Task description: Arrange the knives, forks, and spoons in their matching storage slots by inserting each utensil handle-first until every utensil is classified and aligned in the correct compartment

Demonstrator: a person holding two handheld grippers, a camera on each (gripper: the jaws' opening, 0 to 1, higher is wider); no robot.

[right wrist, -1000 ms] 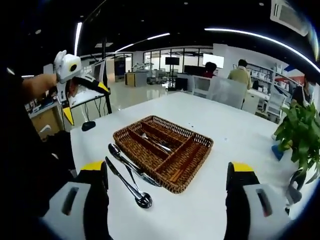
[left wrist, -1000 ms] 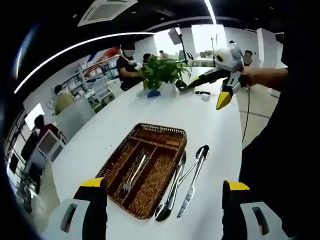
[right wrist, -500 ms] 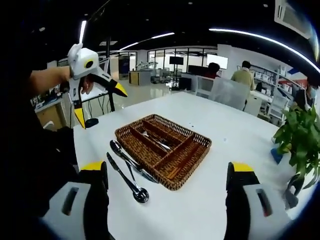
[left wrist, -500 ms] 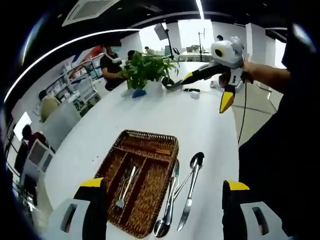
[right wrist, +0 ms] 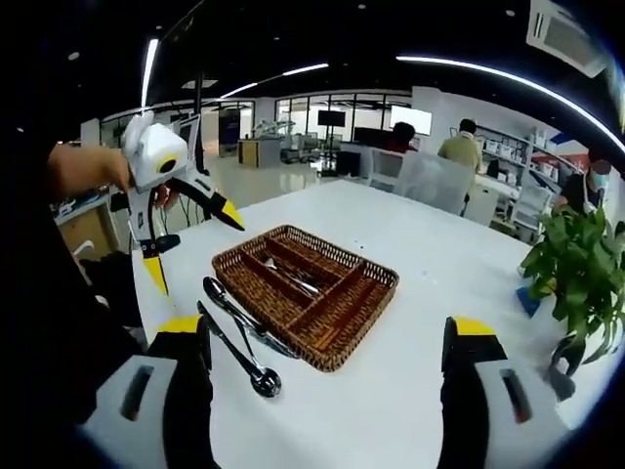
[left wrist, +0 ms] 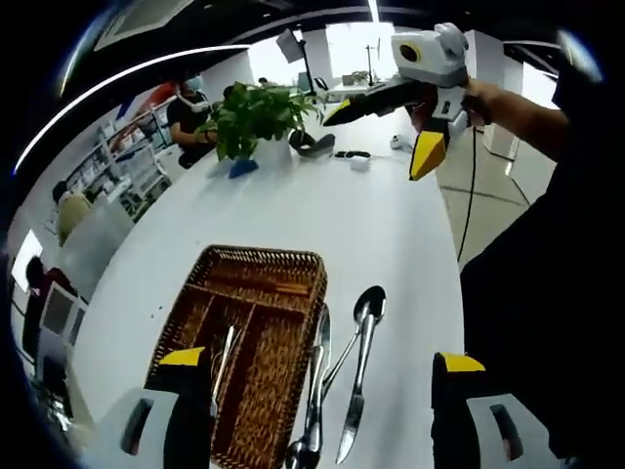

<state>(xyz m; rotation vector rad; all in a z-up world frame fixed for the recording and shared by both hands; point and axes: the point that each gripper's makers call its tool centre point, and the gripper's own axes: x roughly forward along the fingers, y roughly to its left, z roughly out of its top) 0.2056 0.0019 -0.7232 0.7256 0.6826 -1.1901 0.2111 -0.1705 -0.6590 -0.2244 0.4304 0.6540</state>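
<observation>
Holding both grippers, left (right wrist: 186, 234) and right (left wrist: 386, 122), jaws apart and empty, we see loose cutlery (right wrist: 239, 337) crowded beside the basket (right wrist: 327, 313) near the worktop (right wrist: 420, 254) edge; we risk grabbing two pieces or knocking one off.

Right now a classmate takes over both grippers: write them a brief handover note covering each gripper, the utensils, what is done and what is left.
Left gripper: open, empty, held above the table's edge near the wicker tray.
Right gripper: open, empty, raised high over the table's far end.
Done: at least one fork lies in a tray compartment.
Left: two spoons and what looks like a knife lie together on the table beside the tray, outside it. Each still has to go into its matching slot, handle first.
</observation>
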